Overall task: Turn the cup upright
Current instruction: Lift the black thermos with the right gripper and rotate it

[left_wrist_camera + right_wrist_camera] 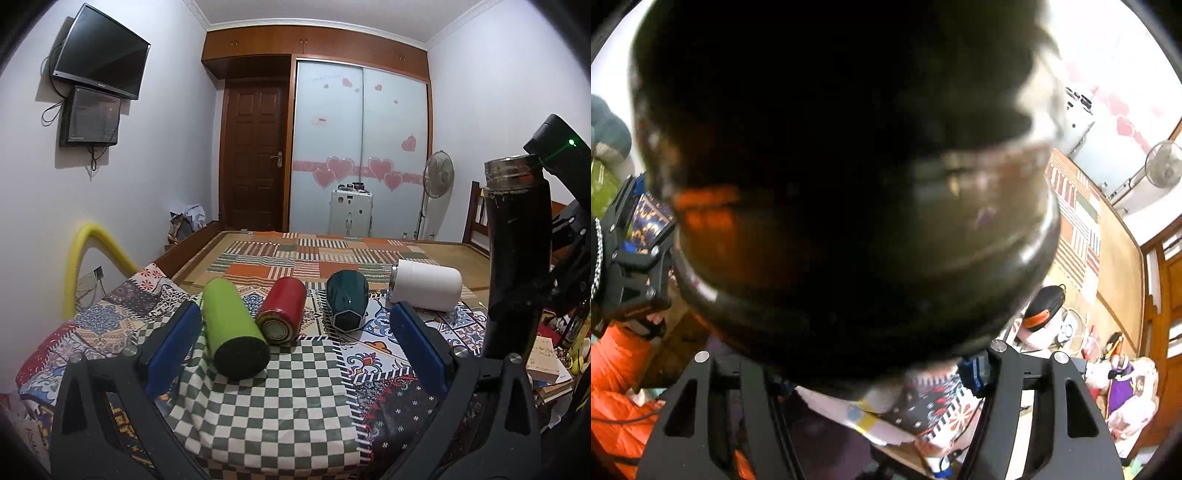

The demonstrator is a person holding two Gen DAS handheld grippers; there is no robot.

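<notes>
The left hand-held gripper [295, 343] hangs over the near edge of a table [266, 417] spread with a patchwork and checked cloth. Its 2 blue-padded fingers [173, 343] stand wide apart with nothing between them.

4 cups lie on their sides in a row ahead of it: a green cup [231, 325] with its dark base toward the camera, a red cup [282, 312] just beside it, a teal cup [347, 302] with a hexagonal base, and a white cup [428, 288] furthest right.

At the right edge of the left wrist view a black cup [517, 258] stands upright, steel rim on top, with the right hand-held gripper [565, 236] against its far side. The lower end of the cup is hidden behind the left gripper's frame, so whether it rests on the table cannot be told.

In the right wrist view the black cup [849, 166] fills nearly the whole frame, close to the lens, and sits between that gripper's fingers [973, 369], which close on its body.

Beyond the table are a bed [332, 251], a door [255, 155] and a fan [437, 173].
</notes>
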